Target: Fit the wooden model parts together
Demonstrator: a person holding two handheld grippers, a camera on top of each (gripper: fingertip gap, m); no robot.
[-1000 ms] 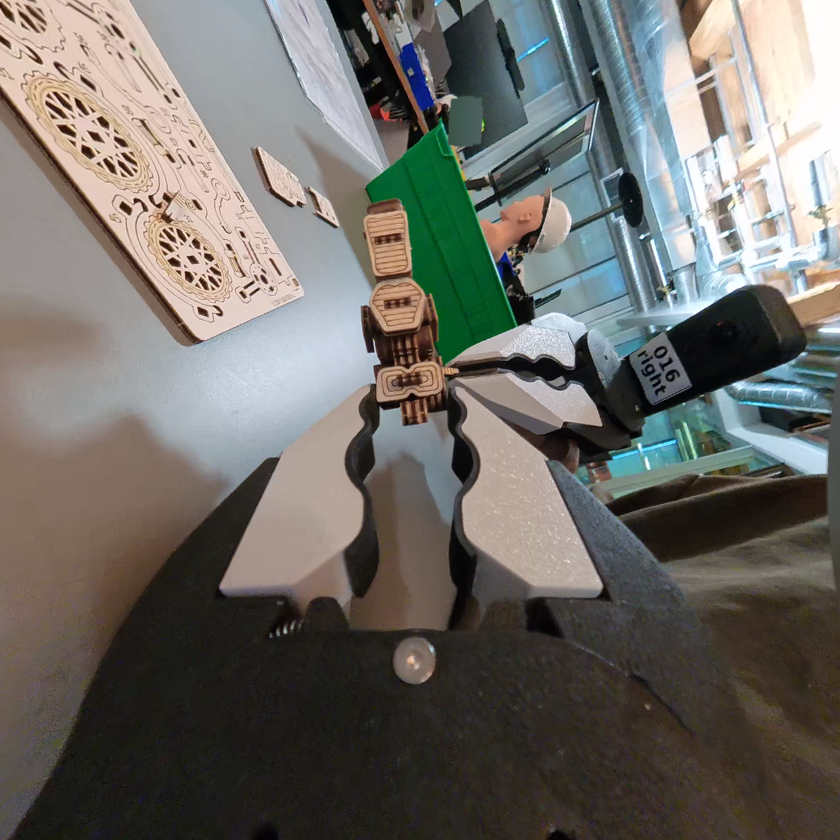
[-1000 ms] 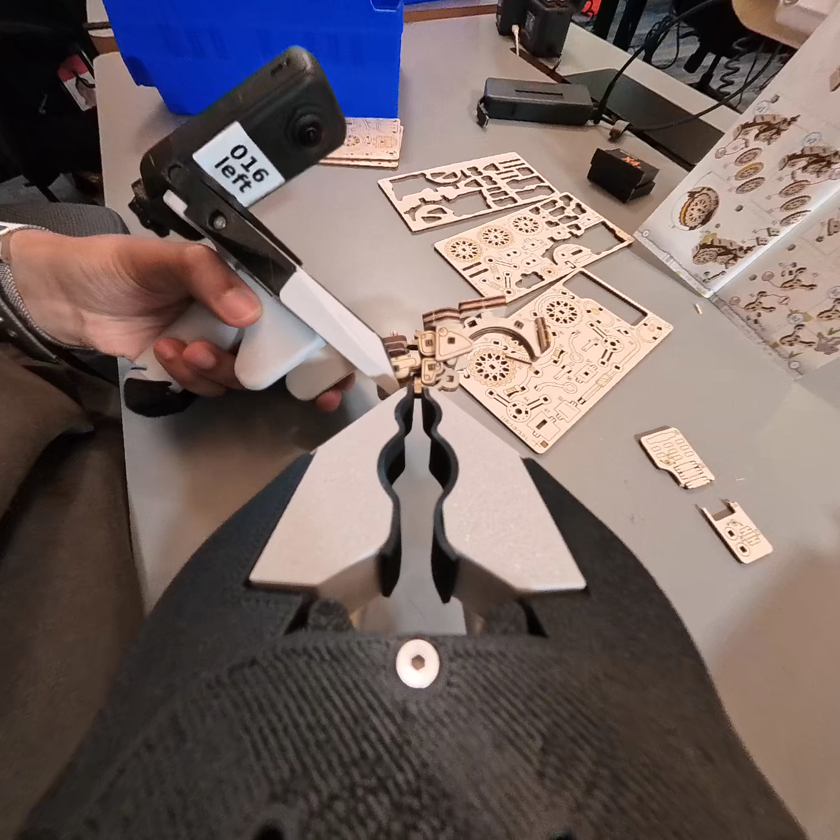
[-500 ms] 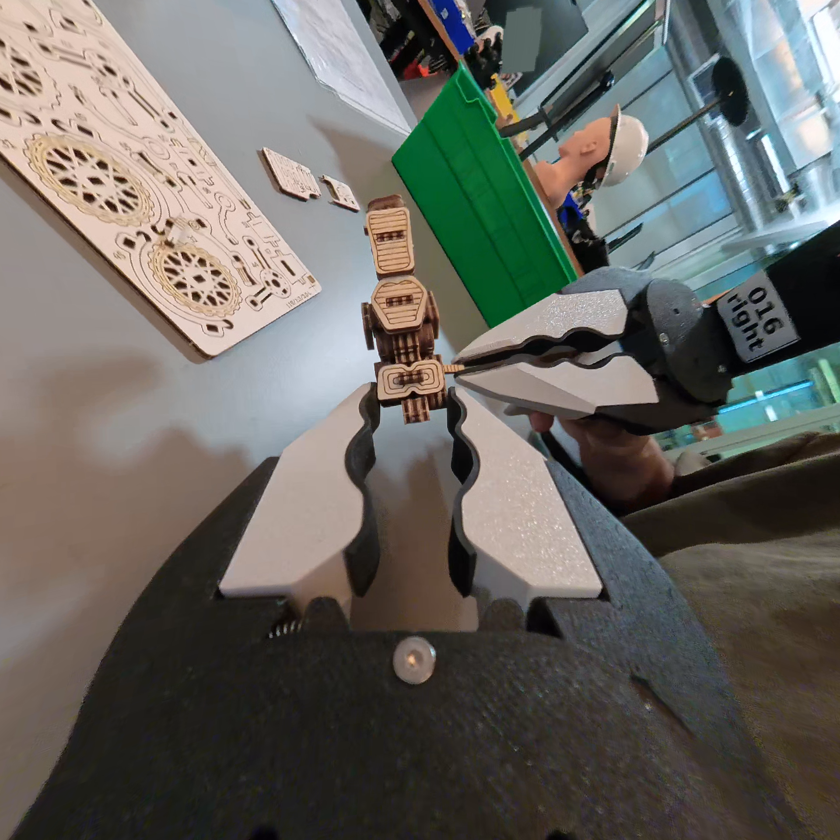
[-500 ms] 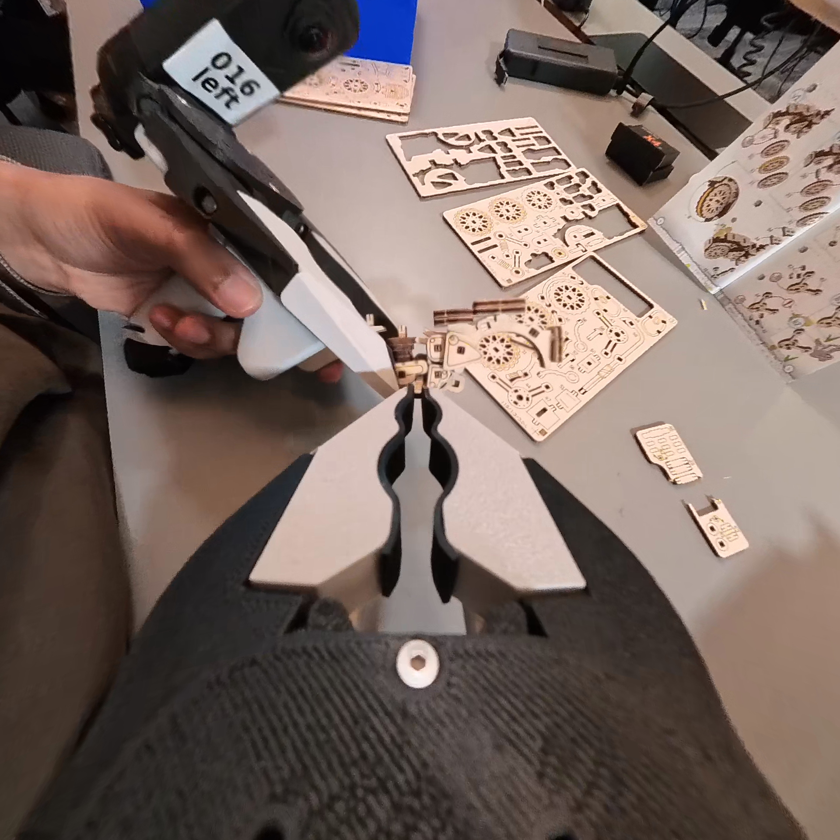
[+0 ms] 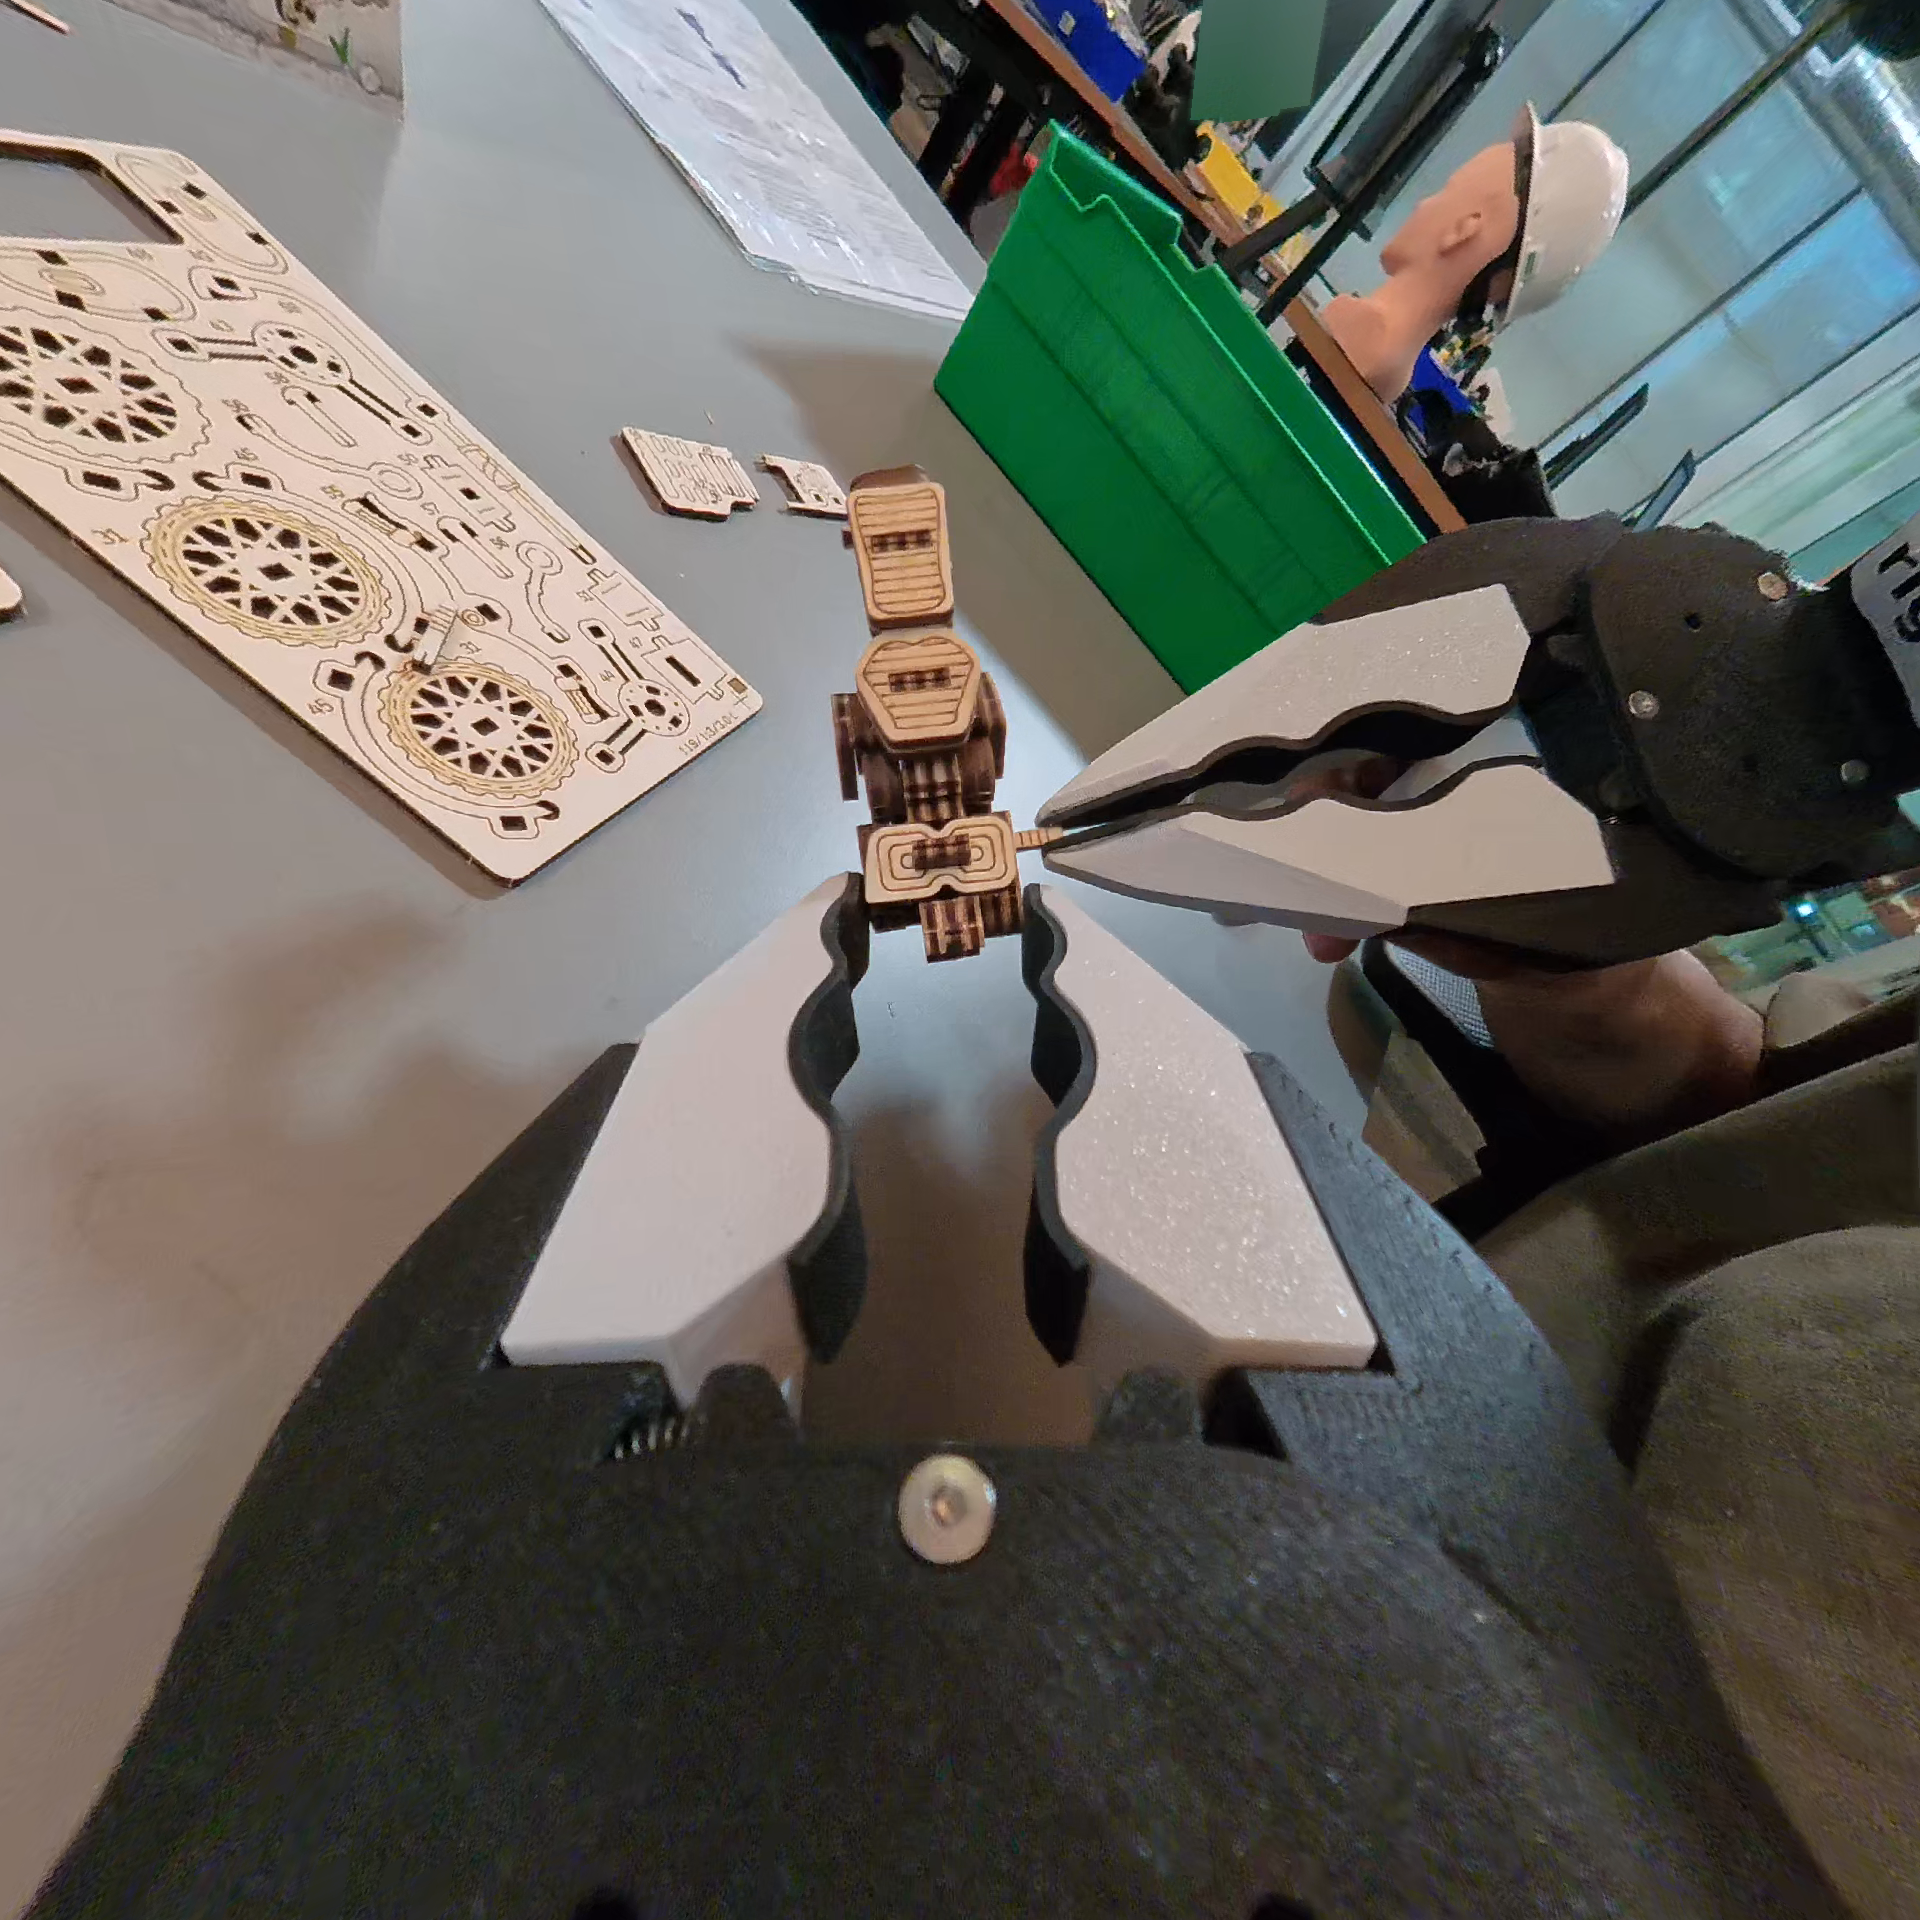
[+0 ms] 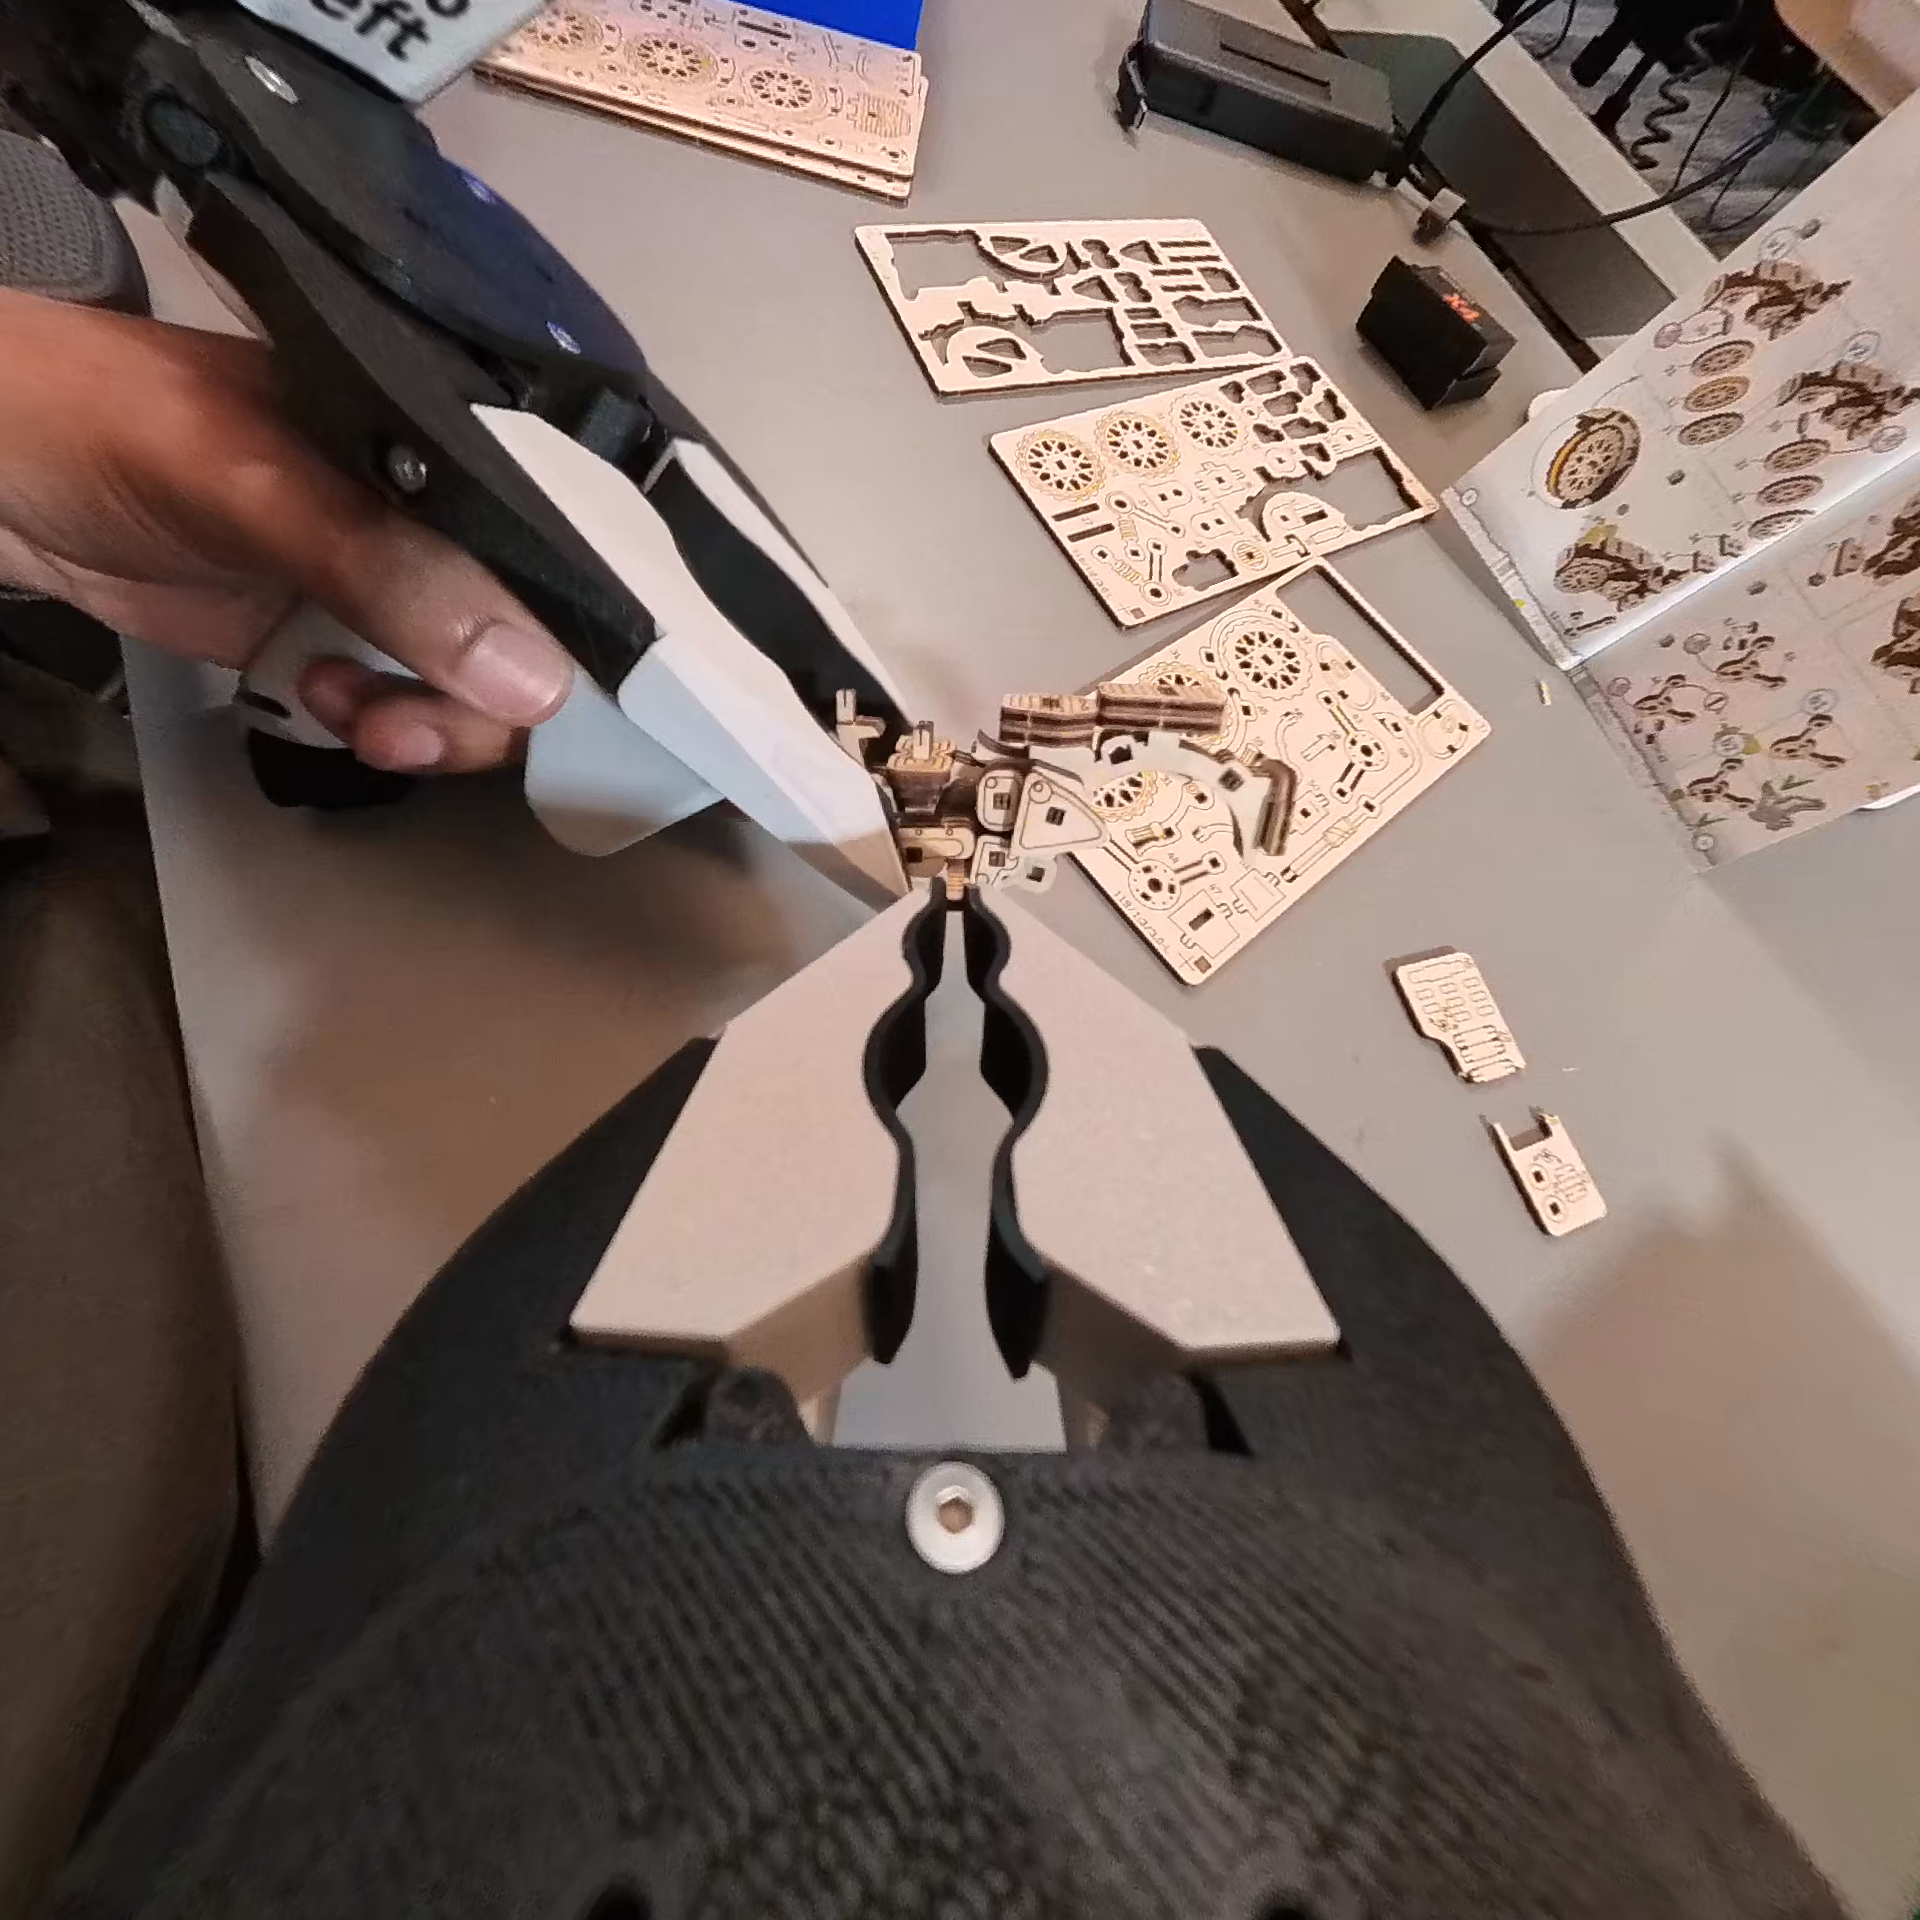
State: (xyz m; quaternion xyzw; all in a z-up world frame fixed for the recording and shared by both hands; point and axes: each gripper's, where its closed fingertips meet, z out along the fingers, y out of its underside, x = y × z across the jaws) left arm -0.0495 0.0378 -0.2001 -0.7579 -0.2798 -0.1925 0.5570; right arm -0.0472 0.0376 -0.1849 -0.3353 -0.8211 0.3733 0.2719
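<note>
both claws pinch: left claw (image 5: 943, 914) grips the wooden model (image 5: 925, 717), right claw (image 6: 948, 902) its side peg (image 5: 1029, 840), seen only from the left wrist.

Bright, soft shadows, fisheye-bent edges, slightly blurred foreground.

Left hand-held gripper (image 5: 943, 902) clamps wooden model (image 5: 928, 717) — right hand-held gripper (image 5: 1042, 838) pinches its peg.

two grippers: left gripper (image 5: 940, 914), right gripper (image 6: 948, 902). one assembled wooden model (image 5: 928, 717), centre frame. three flat wooden part sheets (image 6: 1075, 301) (image 6: 1210, 488) (image 6: 1288, 769) spread at upper centre of the right wrist view, plus one stack of sheets (image 6: 727, 94) at top. two small loose wooden pieces (image 6: 1460, 1018) (image 6: 1548, 1174), right of centre. one green bin (image 5: 1153, 416), upper right of the left wrist view. two black boxes (image 6: 1257, 88) (image 6: 1439, 332), upper right.
</note>
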